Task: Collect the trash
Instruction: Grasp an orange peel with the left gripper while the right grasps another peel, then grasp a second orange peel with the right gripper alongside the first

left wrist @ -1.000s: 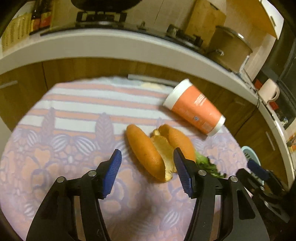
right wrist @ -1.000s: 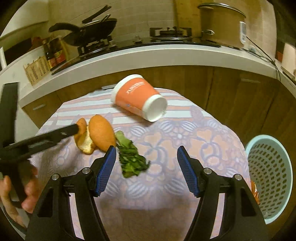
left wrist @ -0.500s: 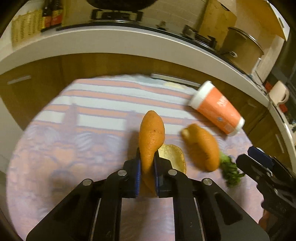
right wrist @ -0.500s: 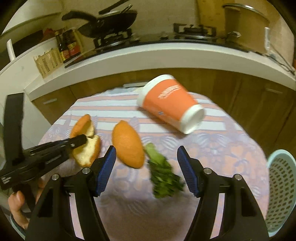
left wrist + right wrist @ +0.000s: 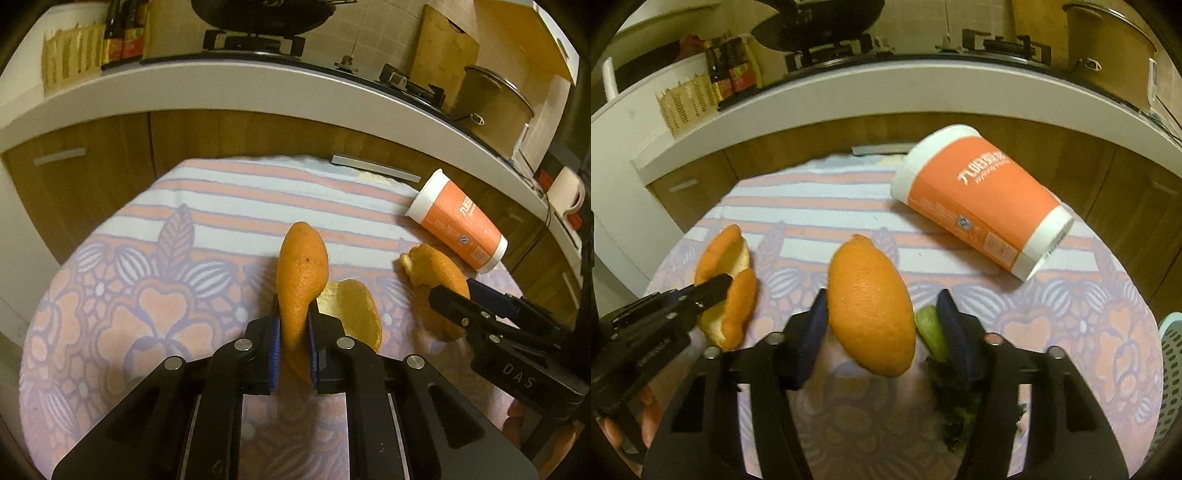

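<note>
Left gripper point(image 5: 293, 332) clenches an orange peel point(image 5: 301, 266); right gripper point(image 5: 882, 325), fingers just closing, straddles a second peel point(image 5: 870, 306) ungripped, risking snagging the greens point(image 5: 932, 328) alongside.

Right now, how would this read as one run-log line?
left gripper: shut on peel | right gripper: closing around second peel | cup: lying on table

1. The patterned pink-and-lilac tablecloth point(image 5: 122, 295) is lying bare across its left half, leaving open room there.
2. A tipped orange-and-white paper cup point(image 5: 982, 206) is blocking the far right of the table.
3. A curved orange peel point(image 5: 868, 302) and a green leafy stalk point(image 5: 931, 332) are filling the gap between the right gripper's point(image 5: 882, 325) fingers.
4. A pale blue slotted basket point(image 5: 1171, 354) is standing off the table's right edge.
</note>
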The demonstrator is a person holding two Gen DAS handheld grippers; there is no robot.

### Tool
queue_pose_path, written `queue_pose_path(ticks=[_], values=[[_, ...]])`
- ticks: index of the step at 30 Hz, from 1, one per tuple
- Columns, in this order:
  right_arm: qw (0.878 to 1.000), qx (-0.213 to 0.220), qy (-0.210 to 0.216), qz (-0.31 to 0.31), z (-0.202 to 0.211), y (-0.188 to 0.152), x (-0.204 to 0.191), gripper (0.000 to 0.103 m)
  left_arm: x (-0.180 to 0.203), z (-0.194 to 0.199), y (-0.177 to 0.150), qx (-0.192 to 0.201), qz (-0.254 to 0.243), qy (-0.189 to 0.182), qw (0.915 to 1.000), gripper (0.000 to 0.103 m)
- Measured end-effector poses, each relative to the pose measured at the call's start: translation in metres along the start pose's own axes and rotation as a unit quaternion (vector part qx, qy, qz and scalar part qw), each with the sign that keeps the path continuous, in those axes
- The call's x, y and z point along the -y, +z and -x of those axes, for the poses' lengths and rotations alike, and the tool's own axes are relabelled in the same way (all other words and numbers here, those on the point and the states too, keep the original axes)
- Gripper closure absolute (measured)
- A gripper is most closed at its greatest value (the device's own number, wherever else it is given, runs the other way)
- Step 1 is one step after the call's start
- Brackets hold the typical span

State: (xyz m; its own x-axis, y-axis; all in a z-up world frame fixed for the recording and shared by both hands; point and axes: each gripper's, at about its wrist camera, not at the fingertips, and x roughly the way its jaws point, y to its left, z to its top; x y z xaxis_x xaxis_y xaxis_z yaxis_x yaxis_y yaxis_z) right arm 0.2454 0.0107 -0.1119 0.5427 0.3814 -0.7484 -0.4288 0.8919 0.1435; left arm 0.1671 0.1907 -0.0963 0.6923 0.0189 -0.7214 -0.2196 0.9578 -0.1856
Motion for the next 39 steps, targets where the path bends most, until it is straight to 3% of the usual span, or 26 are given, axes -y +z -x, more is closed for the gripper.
queue_pose_path(ticks=[7,8,13,19,28,39], values=[[0.999,0.01,-0.004,0.031,0.004,-0.002,-0.012,0.086,0.002,0.004,-0.001,0.008,0.001,0.003,1.0,0.093],[0.999,0.014,-0.004,0.033,0.005,-0.003,-0.013,0.086,0.001,0.005,-0.001,0.011,0.003,0.002,0.9999,0.093],[0.999,0.029,0.013,0.03,0.017,-0.004,-0.012,0.089,0.001,0.011,-0.001,0.016,0.009,-0.023,0.9996,0.093],[0.998,0.05,0.001,0.024,0.044,-0.004,-0.008,0.089,0.02,0.028,0.002,0.034,-0.013,-0.035,0.9987,0.093],[0.997,0.081,-0.007,-0.018,0.094,-0.007,0.026,0.089,0.062,0.063,0.006,0.058,-0.041,-0.084,0.994,0.093],[0.991,0.11,-0.072,-0.038,0.144,-0.027,0.068,0.089,0.135,0.077,-0.004,0.061,-0.106,-0.122,0.9849,0.093]])
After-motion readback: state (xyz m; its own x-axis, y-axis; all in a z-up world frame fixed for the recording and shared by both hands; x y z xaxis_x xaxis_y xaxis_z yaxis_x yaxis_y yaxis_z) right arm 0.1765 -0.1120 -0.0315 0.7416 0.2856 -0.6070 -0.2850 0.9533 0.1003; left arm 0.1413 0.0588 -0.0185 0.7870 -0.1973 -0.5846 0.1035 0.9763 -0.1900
